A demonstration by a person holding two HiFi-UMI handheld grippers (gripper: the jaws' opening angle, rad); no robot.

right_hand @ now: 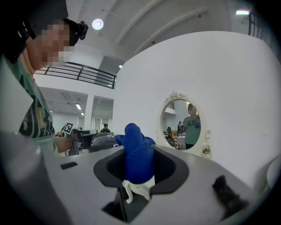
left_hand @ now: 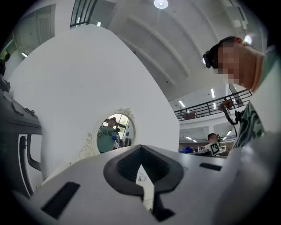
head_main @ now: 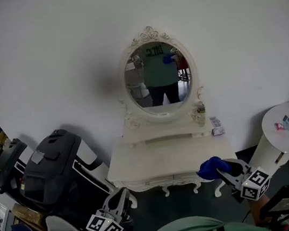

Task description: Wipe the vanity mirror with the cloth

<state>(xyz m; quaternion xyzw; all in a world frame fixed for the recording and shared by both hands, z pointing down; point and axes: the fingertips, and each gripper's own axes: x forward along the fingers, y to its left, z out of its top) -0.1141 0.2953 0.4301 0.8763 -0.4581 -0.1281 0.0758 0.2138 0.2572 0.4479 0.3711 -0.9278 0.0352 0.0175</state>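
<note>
Two grippers sit low in front of you. Your left gripper (head_main: 116,199) is nearest, its jaws closed on nothing. Your right gripper (head_main: 227,172), slightly farther on, pinches the bunched blue cloth (head_main: 212,168) in its jaws, over the front right corner of the white vanity tabletop (head_main: 157,159). At the back of the tabletop a small bottle (head_main: 202,114) and a box (head_main: 216,125) stand by the frame's right foot. Farthest, the oval vanity mirror (head_main: 159,74) stands upright against the white wall, well apart from the cloth. You appear to be on the approach, with no wiping begun. Next, raise the cloth forward to the glass and press it flat, clear of the bottle.
</note>
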